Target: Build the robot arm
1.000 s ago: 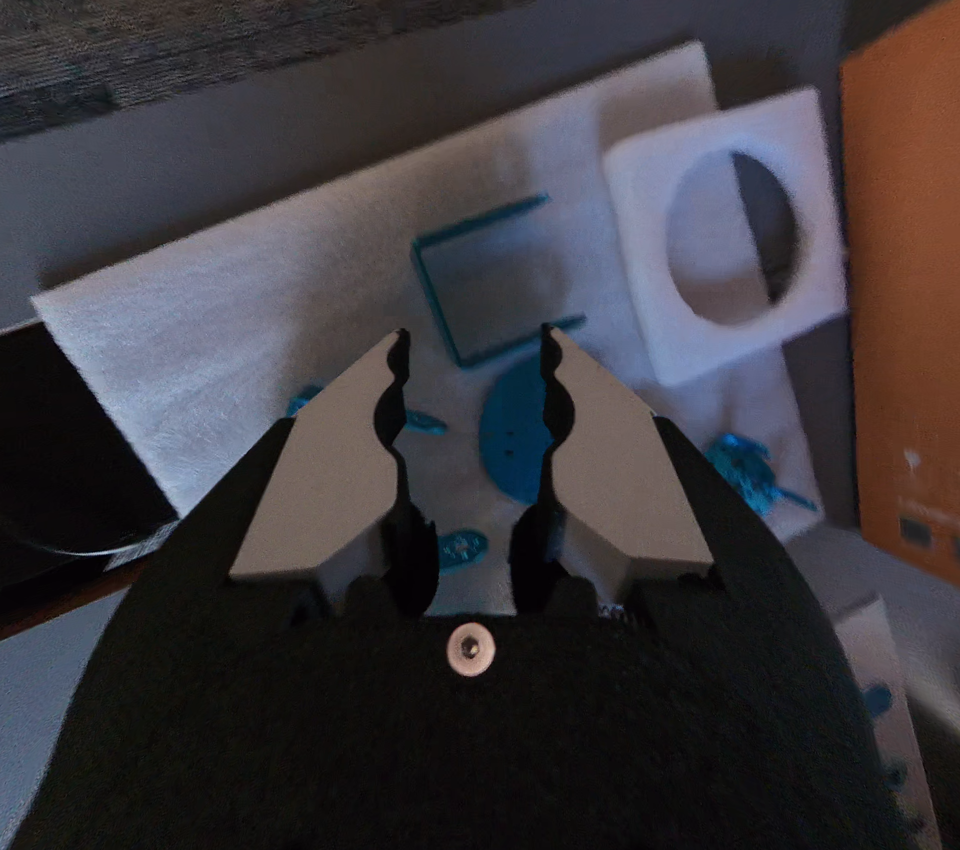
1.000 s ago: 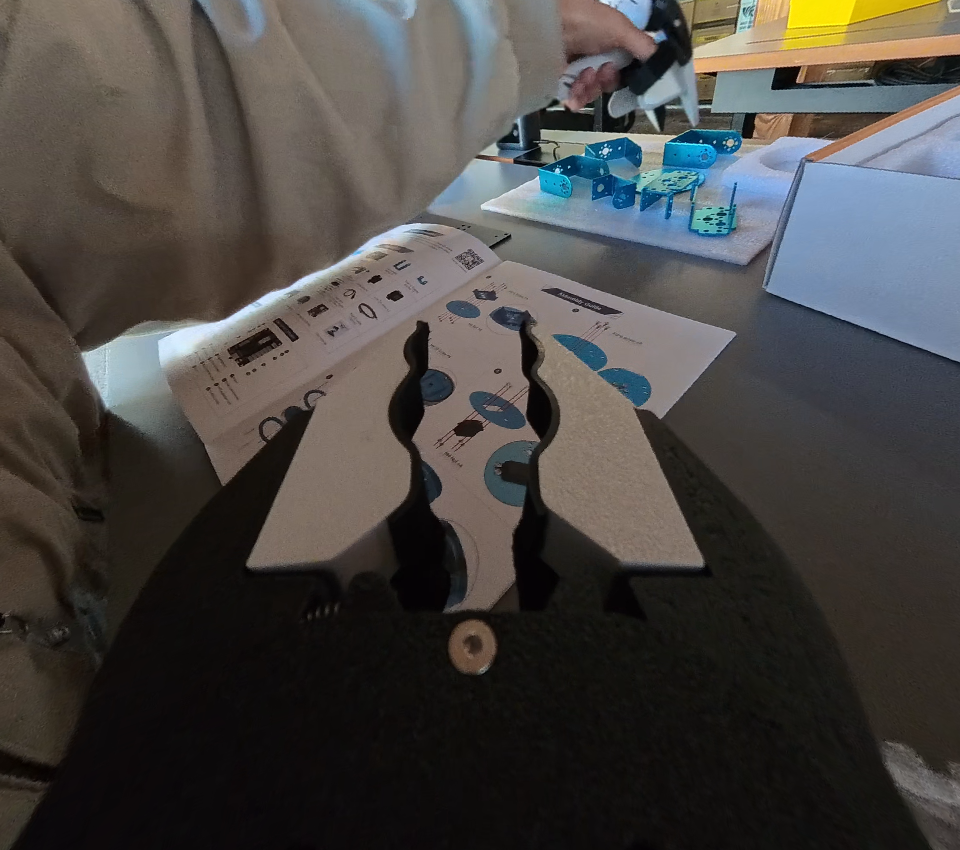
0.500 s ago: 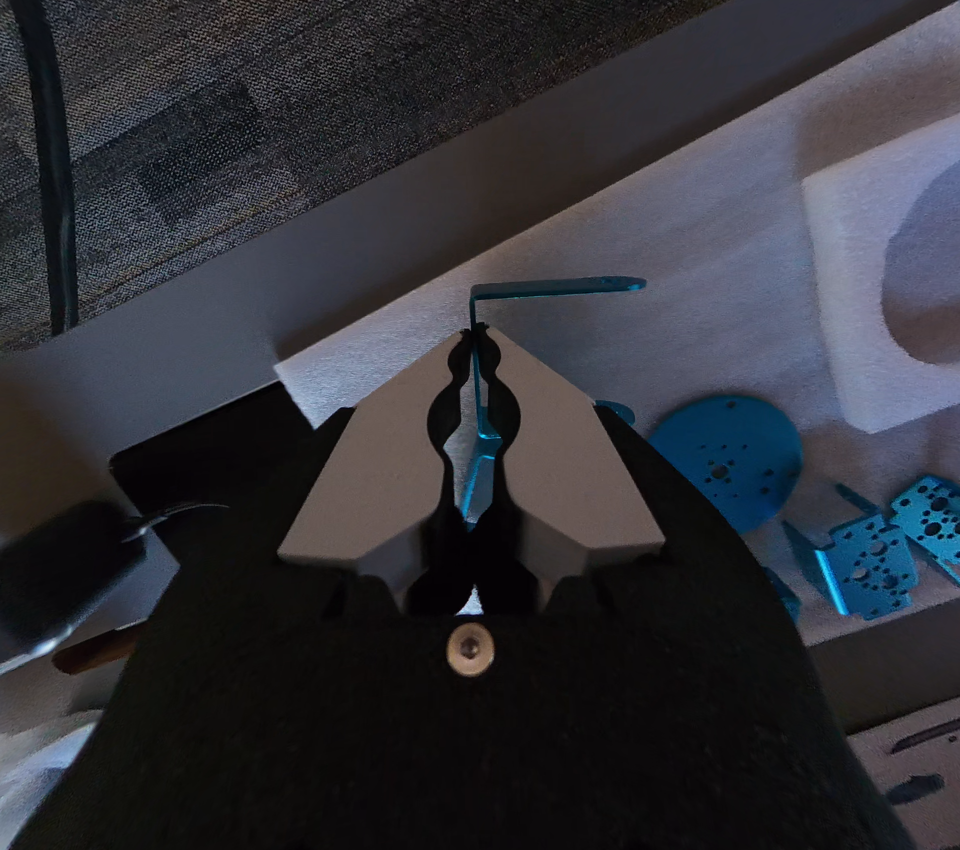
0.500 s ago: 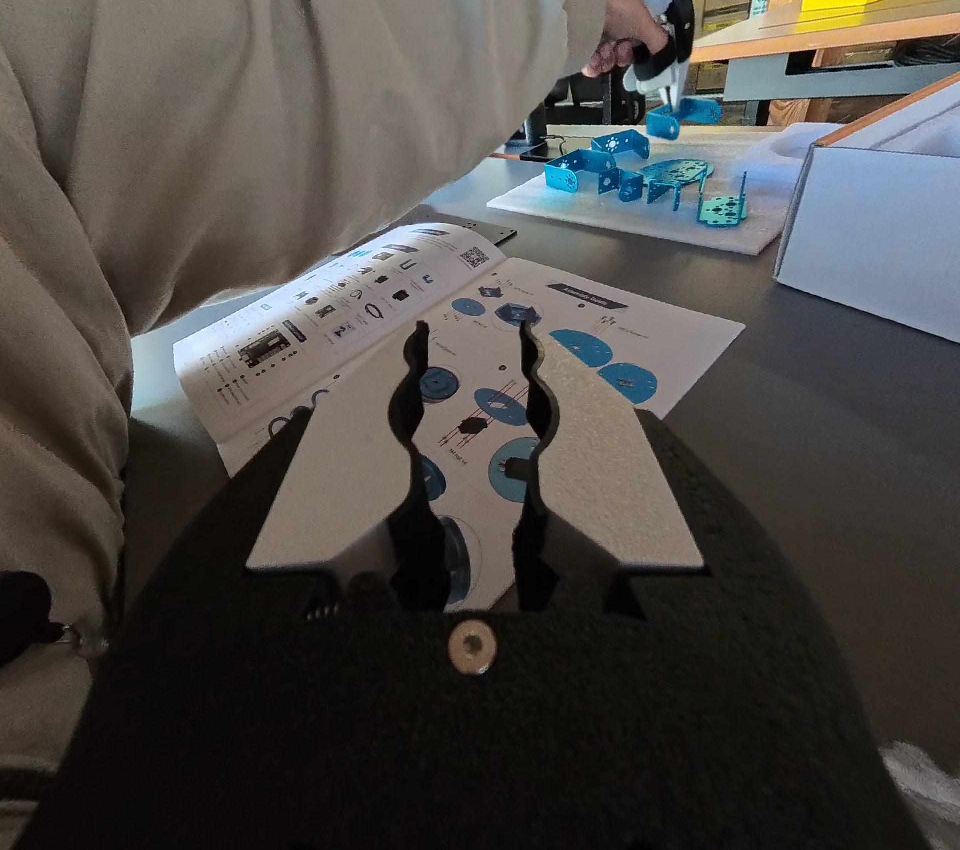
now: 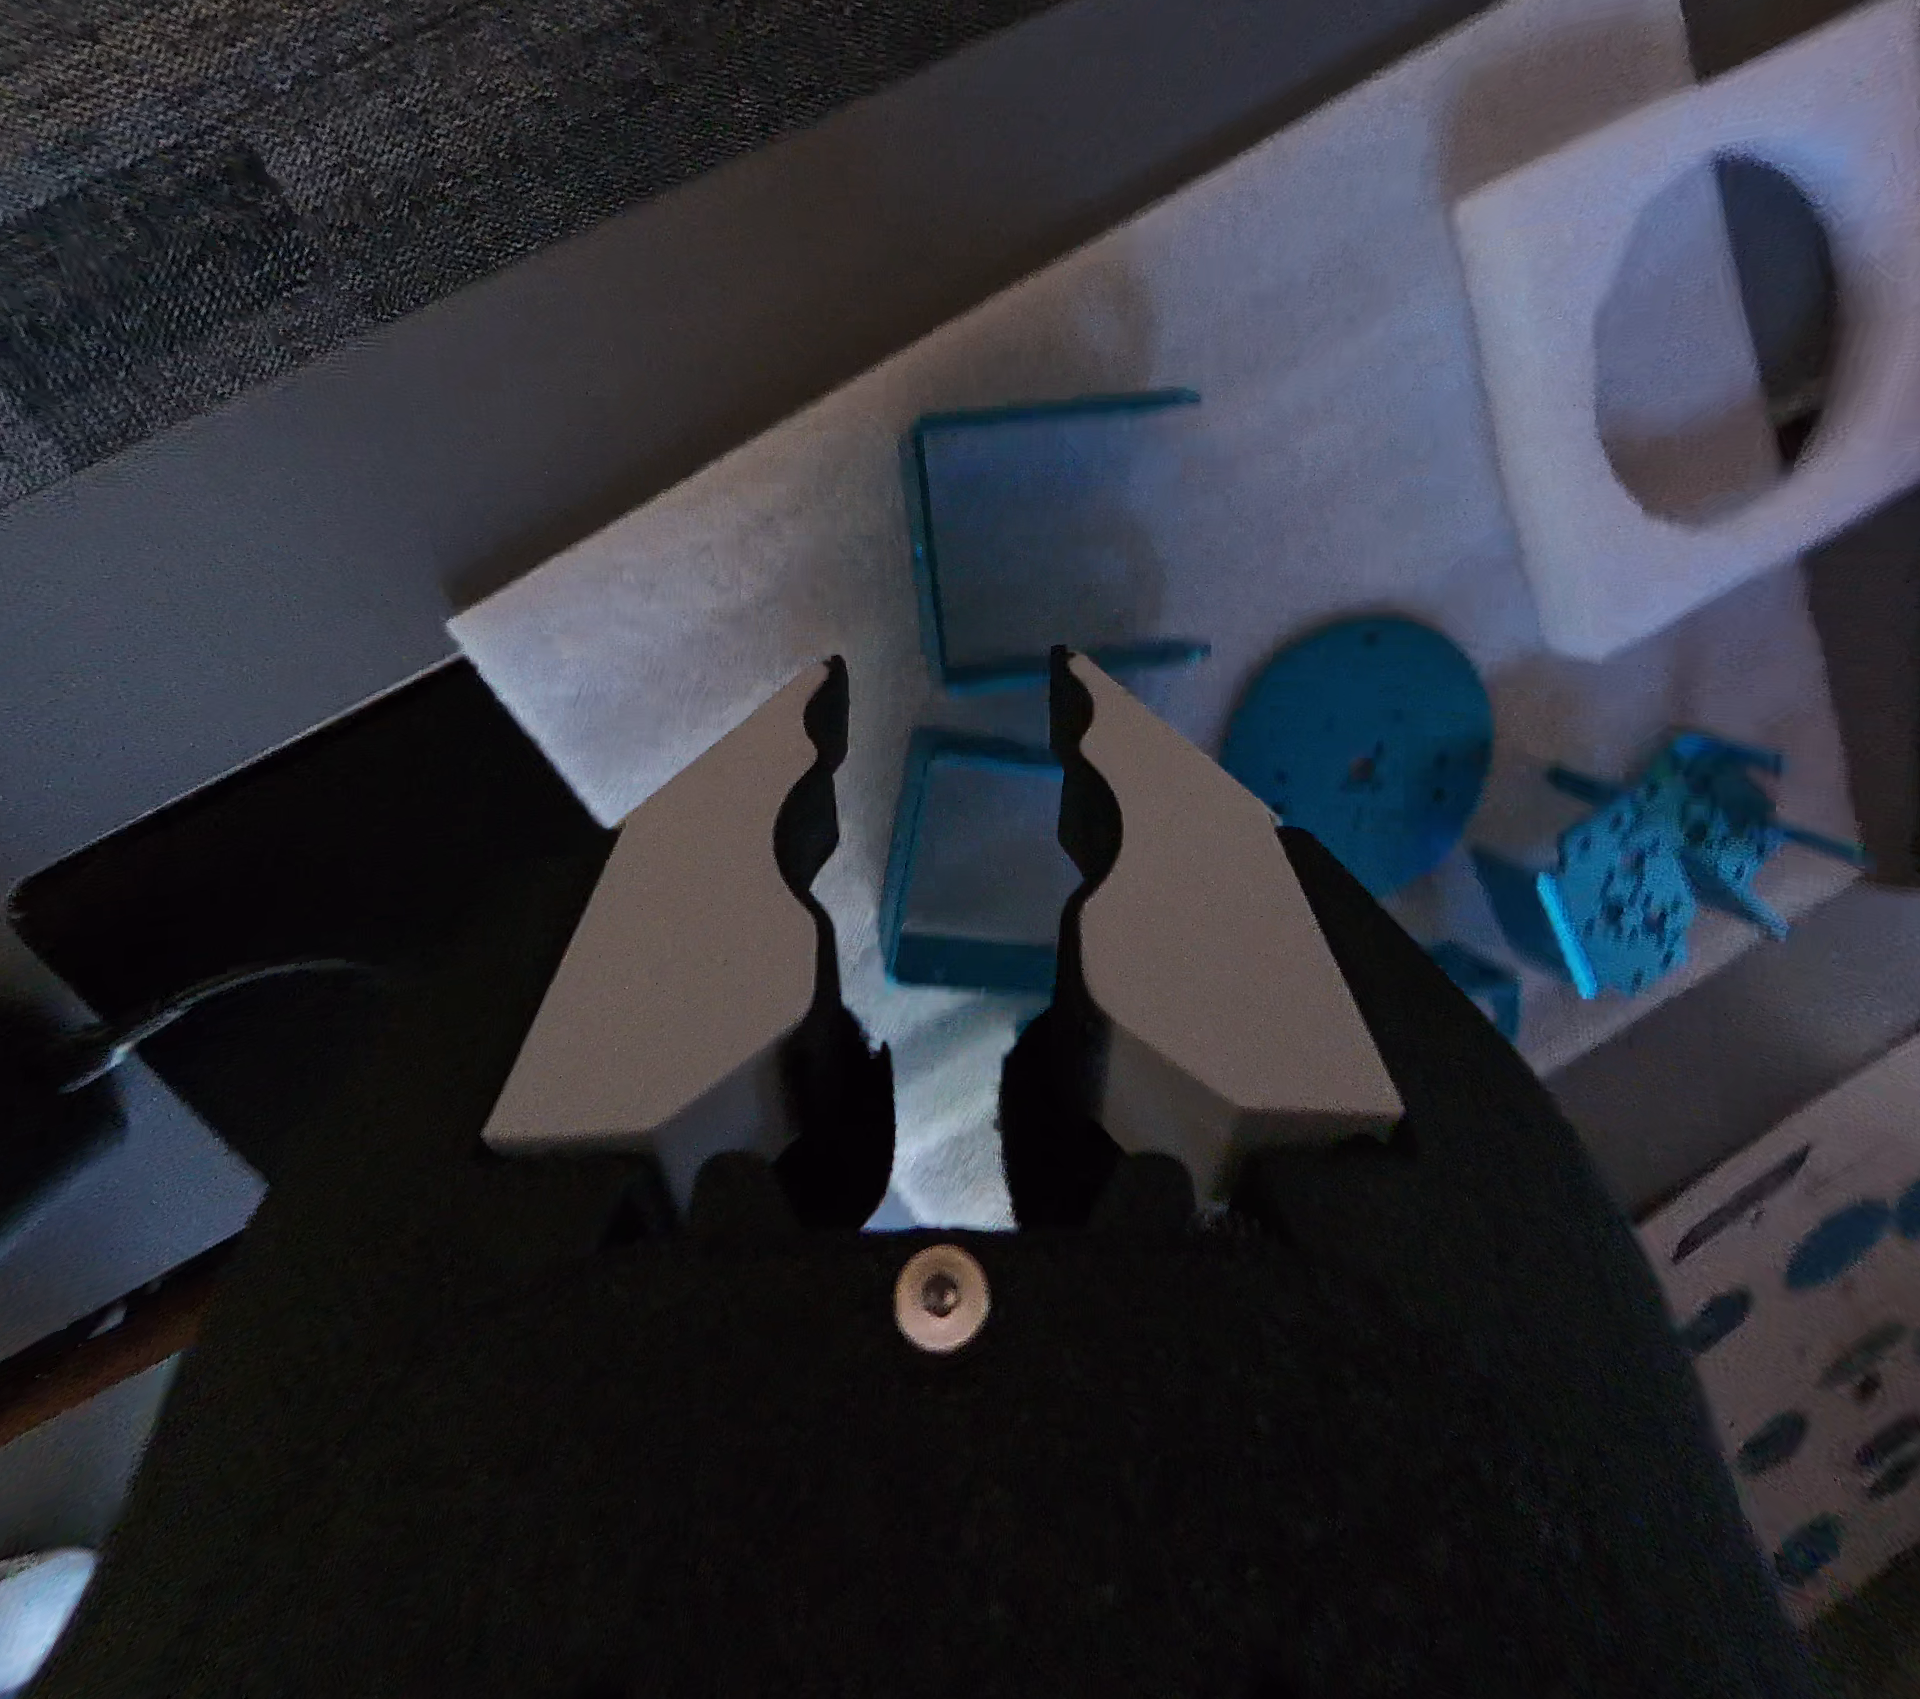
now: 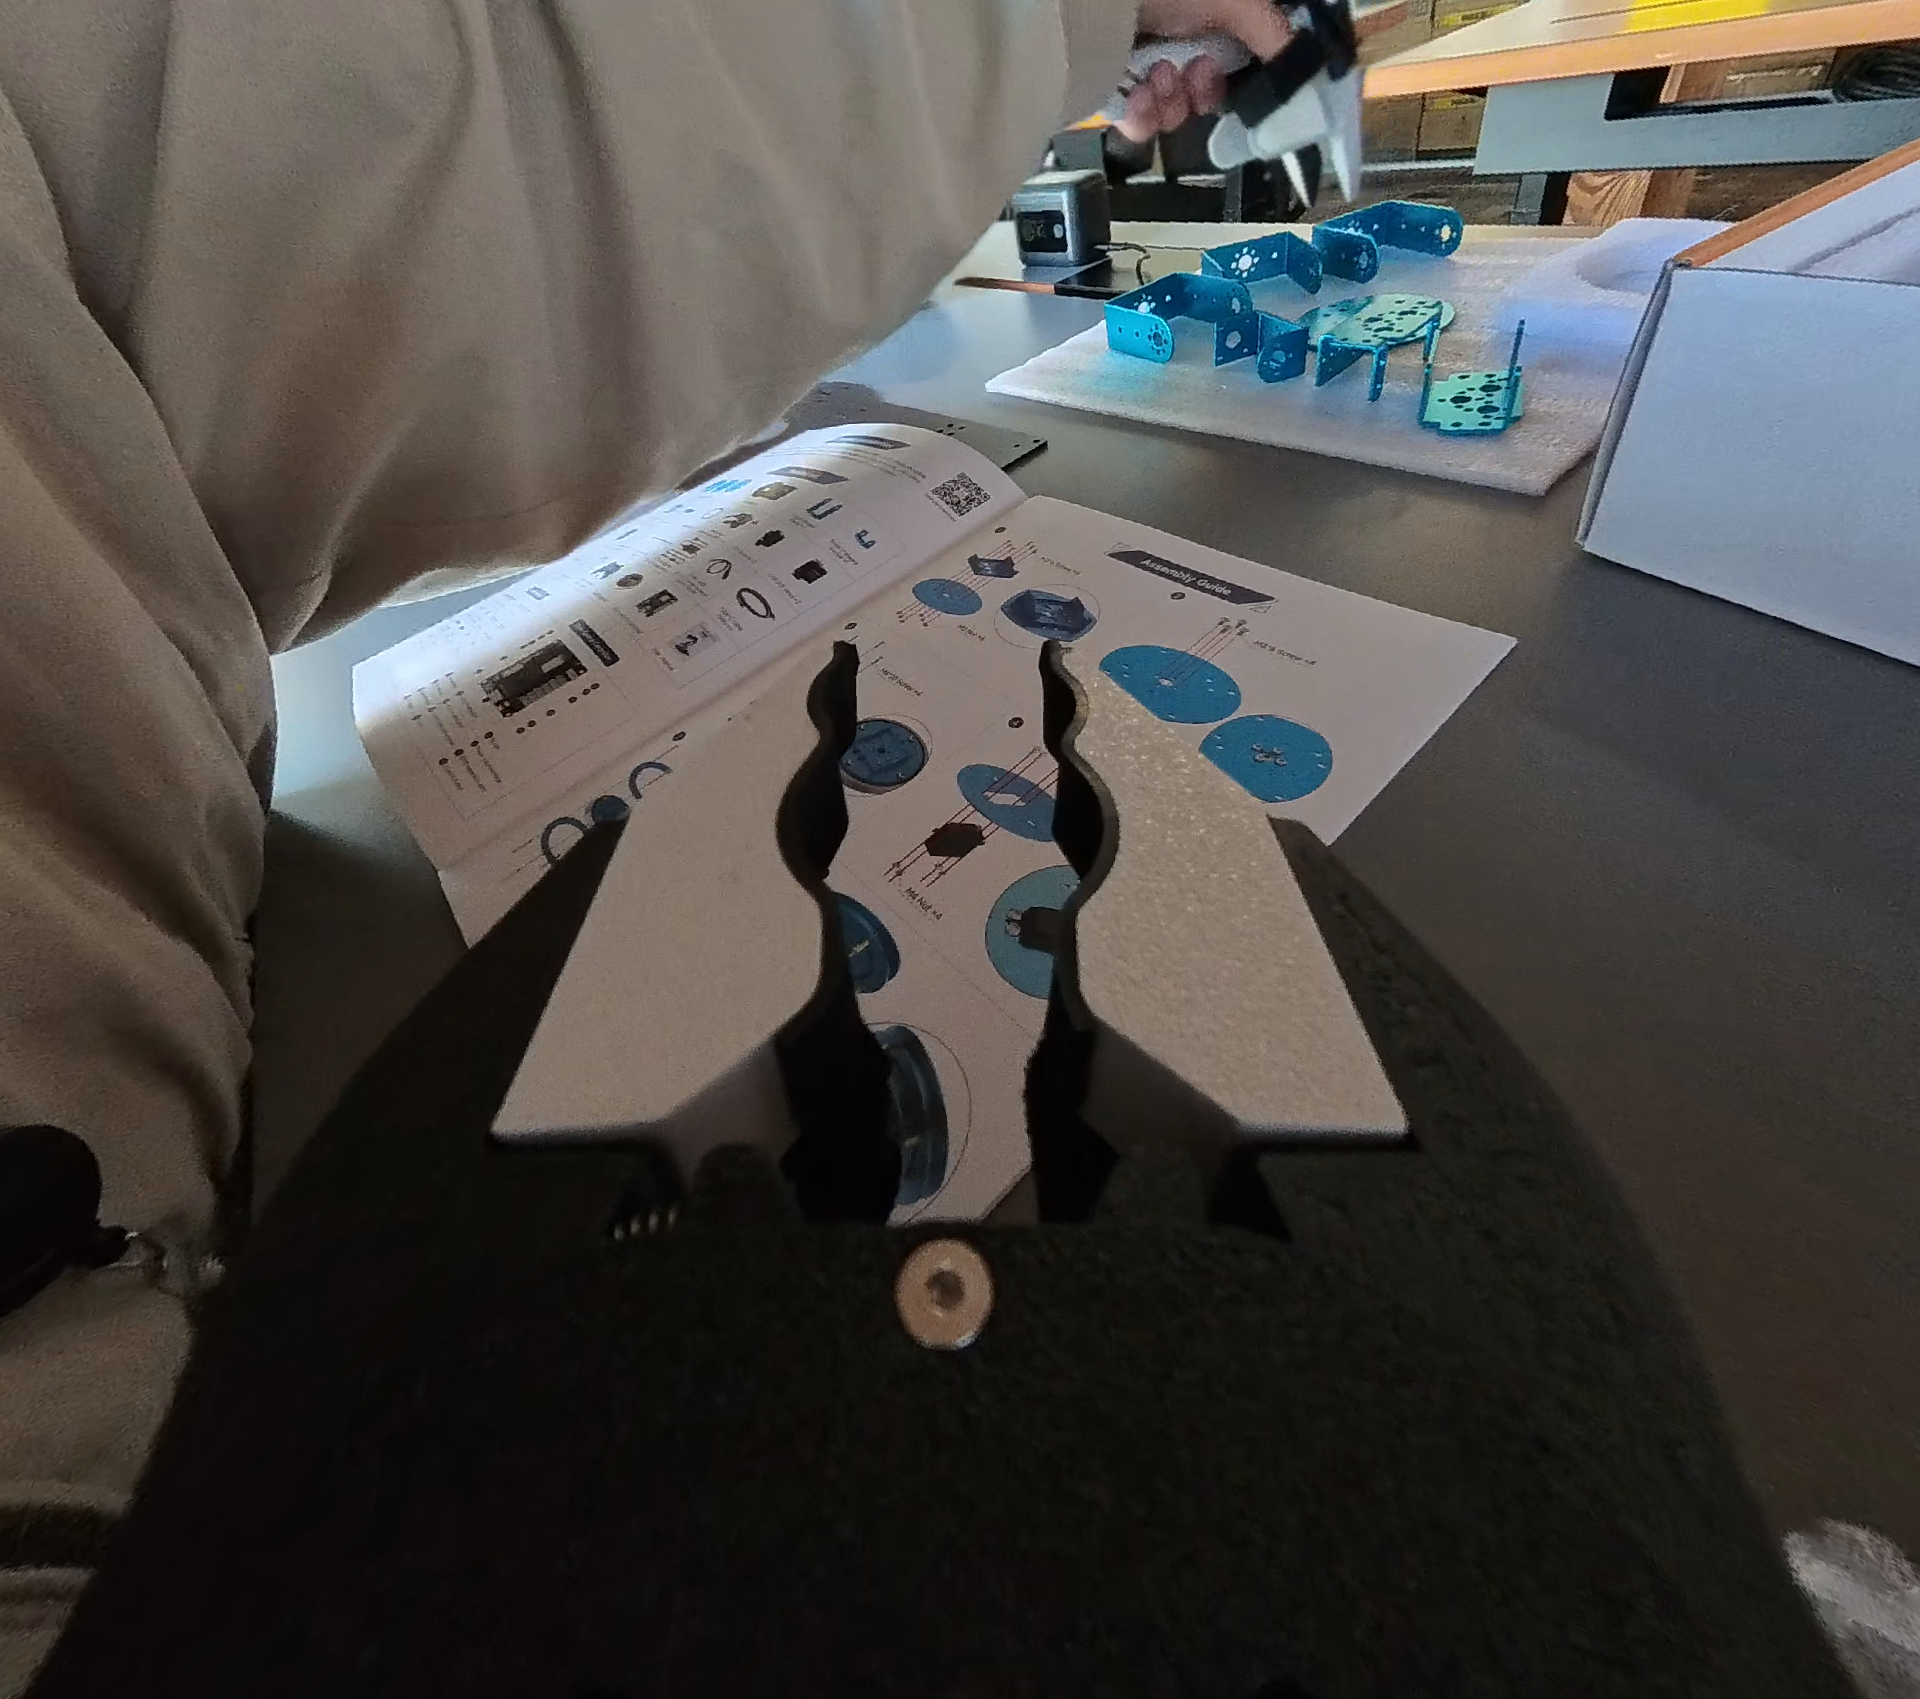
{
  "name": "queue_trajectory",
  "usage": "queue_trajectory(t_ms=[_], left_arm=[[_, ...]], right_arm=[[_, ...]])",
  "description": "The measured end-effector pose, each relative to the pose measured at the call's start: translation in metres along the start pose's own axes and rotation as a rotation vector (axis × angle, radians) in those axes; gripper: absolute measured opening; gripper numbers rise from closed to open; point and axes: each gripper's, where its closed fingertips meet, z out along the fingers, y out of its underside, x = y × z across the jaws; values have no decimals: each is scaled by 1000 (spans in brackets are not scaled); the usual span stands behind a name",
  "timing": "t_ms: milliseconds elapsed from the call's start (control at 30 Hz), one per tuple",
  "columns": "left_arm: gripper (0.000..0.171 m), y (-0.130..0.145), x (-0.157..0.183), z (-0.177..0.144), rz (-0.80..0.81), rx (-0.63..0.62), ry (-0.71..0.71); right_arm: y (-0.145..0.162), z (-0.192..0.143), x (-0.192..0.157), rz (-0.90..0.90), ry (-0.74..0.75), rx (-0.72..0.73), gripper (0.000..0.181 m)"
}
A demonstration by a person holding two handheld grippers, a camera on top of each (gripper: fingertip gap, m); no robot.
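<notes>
Black housing and pale grey fingers fill the near part of both wrist views. The right gripper (image 6: 945, 662) hangs low over a dark grey table (image 6: 1558, 922) with its jaws apart and nothing between them; under them lies an open printed booklet (image 6: 1143, 610) with blue part drawings. On the left, a beige sleeve (image 6: 520, 143) reaches across towards the far side. To the right of the booklet stands a white box (image 6: 1766, 454) with an orange edge.

Farther off, a white foam sheet (image 6: 1507, 454) carries the blue metal parts: U-shaped brackets (image 6: 1184, 314), a round plate (image 6: 1371, 319) and small perforated brackets (image 6: 1475, 408). A hand (image 6: 1195, 28) holds the left gripper (image 6: 1314, 169) above the far left of the sheet, apart from the parts.

From above, the left gripper (image 5: 943, 662) has its jaws apart and empty, over a small blue U-bracket (image 5: 971, 870). Just beyond lies a larger blue U-bracket (image 5: 1029, 537), and to the right the blue disc (image 5: 1361, 756) and perforated pieces (image 5: 1642, 870). At the far right rests a white foam block (image 5: 1558, 350) with a round hole. A black slab (image 5: 312, 818) lies left of the sheet.
</notes>
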Motion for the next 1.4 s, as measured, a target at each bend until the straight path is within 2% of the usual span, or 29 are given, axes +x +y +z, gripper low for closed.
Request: queue_trajectory(t_ms=[100,200,233,267,300,367,433,500,600,667,900,967,1067,1100,1167,1233,1300,1400], left_arm=[[37,30,1,-9,120,-44,30],[37,56,-5,1,208,-127,-24],[30,61,-8,5,221,-146,-54],[6,65,-12,8,225,-164,-79],[1,67,-15,10,221,-170,-98],[1,71,-20,7,166,-172,-118],[1,79,-35,-1,38,-184,-183],[0,84,-43,-9,-116,-131,-192],[1,91,-35,-12,-280,-56,-111],[0,94,-31,-11,-333,-19,-103],[1,93,-30,-4,-402,34,-141],[8,94,-25,-3,-417,37,-124],[33,99,-21,-7,-413,42,-109],[37,102,-22,-12,-402,44,-119],[36,107,-20,-28,-374,97,-122],[32,112,1,-40,-330,152,-43],[33,121,20,-42,-284,144,-13],[33,129,32,-30,-203,101,-63]], right_arm=[[1,1,-1,-6,-3,-6,35],[2,2,-3,-16,-4,-16,35],[3,2,-3,-18,-5,-17,35],[2,2,-3,-20,-4,-16,35],[2,2,-3,-21,-1,-13,35],[1,1,-2,-20,7,-7,35],[-1,0,0,-17,11,2,34],[-2,-1,-1,-18,8,8,34],[-3,-1,-3,-31,9,10,34],[-3,-1,-5,-34,3,14,34],[-6,-4,-10,-40,-13,30,34],[-7,-4,-10,-37,-14,37,34],[-8,-5,-10,-31,-20,42,34],[-9,-5,-10,-31,-20,44,34],[-9,-5,-12,-32,-26,46,34],[-9,-5,-13,-33,-31,47,34],[-9,-5,-15,-35,-39,45,34],[-9,-4,-17,-37,-50,42,34]])
